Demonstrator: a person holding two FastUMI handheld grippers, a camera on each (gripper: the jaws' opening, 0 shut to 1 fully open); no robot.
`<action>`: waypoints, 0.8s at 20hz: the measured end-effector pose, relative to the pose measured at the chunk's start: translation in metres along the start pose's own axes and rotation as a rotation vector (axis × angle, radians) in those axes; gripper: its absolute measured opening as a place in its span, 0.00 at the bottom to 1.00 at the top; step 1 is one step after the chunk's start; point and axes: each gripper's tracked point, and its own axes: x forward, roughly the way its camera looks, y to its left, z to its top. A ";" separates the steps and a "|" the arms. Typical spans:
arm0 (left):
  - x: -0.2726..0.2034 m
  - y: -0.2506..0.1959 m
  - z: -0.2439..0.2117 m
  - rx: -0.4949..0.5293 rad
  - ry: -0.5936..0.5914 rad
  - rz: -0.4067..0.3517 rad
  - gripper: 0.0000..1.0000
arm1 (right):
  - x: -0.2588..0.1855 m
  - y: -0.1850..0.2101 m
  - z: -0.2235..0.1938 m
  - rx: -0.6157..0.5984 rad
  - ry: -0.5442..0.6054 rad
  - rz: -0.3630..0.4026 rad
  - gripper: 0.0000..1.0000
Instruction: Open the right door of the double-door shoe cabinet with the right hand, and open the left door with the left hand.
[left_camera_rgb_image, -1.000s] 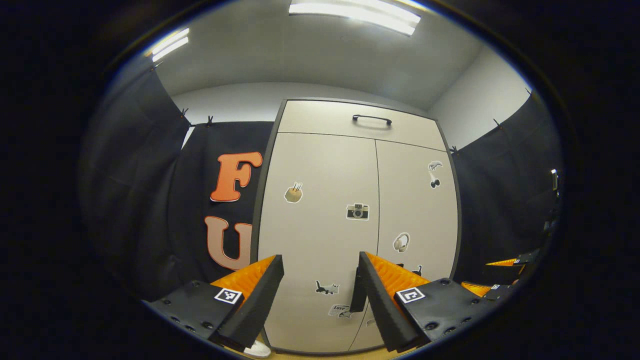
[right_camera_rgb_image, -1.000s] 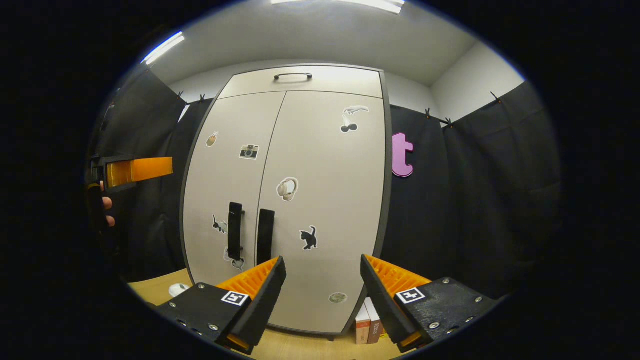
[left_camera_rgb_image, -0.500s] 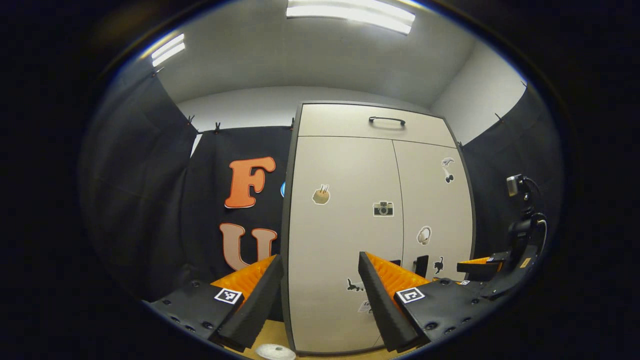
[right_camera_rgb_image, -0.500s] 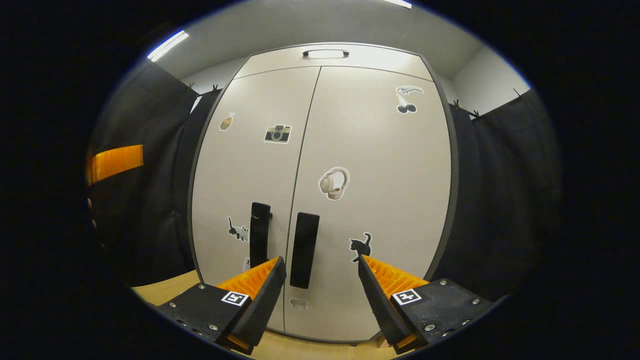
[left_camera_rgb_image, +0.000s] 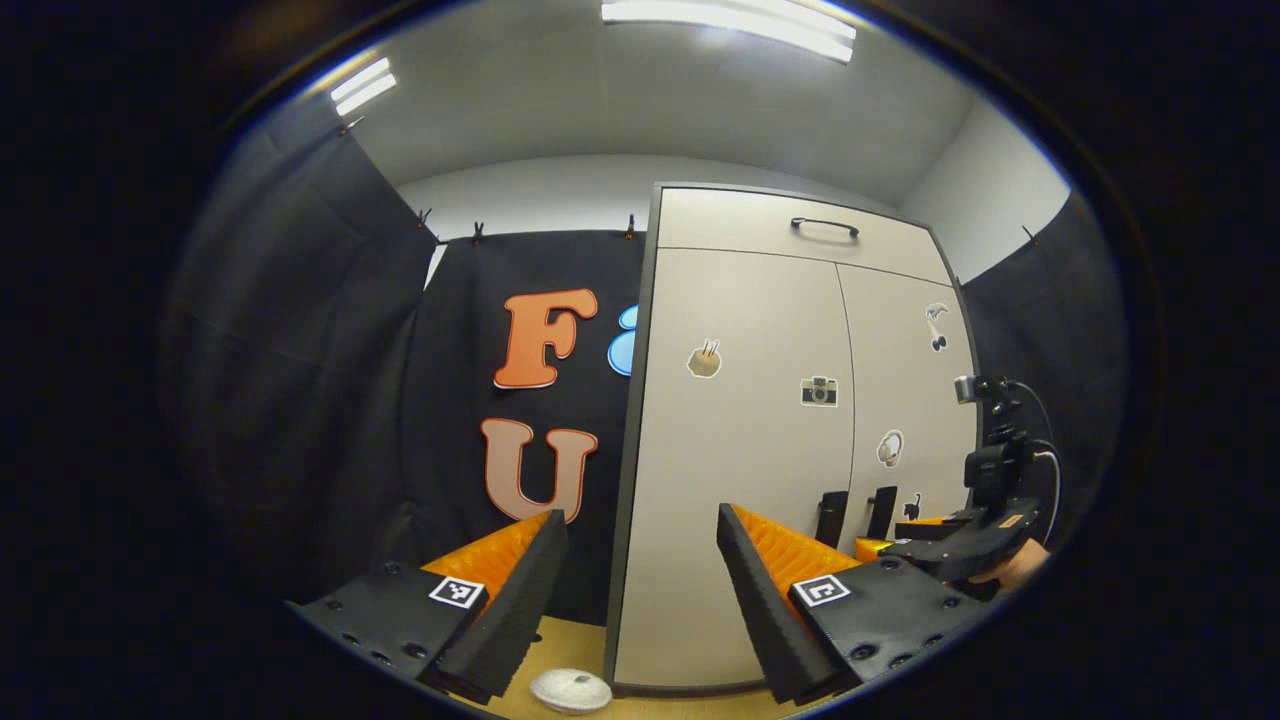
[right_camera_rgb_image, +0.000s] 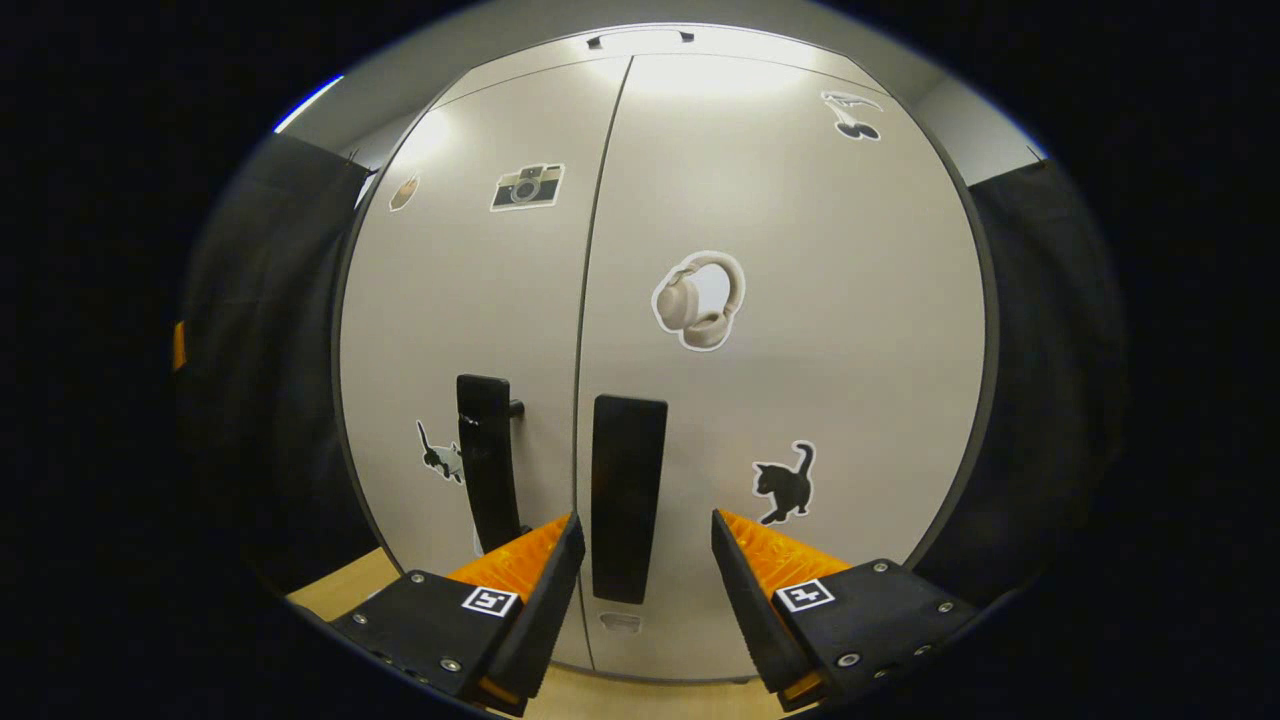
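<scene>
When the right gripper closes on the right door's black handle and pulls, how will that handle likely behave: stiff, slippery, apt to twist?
The right door handle looks like a flat, rigid upright bar, so it probably won't flex. Its smooth face may be somewhat slippery. The right gripper is open in front of it; pulled, the closed right door should swing as one stiff panel.

Two doors (right_camera_rgb_image: 480, 330), two handles (right_camera_rgb_image: 628, 497).

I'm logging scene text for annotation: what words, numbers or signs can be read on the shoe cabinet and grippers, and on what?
Shoe cabinet: no readable text; its stickers are pictures.
Small sticker low on the right door: too blurred to read.
Square marker on the right gripper: a coded pattern, no words.
</scene>
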 end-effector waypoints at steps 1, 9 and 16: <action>-0.002 0.006 -0.001 0.007 0.004 0.016 0.96 | 0.004 -0.001 -0.001 0.004 0.011 -0.014 0.75; -0.028 0.034 0.009 0.041 -0.003 0.068 0.98 | 0.015 0.006 -0.003 0.152 0.076 -0.033 0.31; -0.043 0.034 0.020 0.065 0.008 0.056 0.96 | 0.007 0.007 -0.006 0.178 0.084 -0.031 0.19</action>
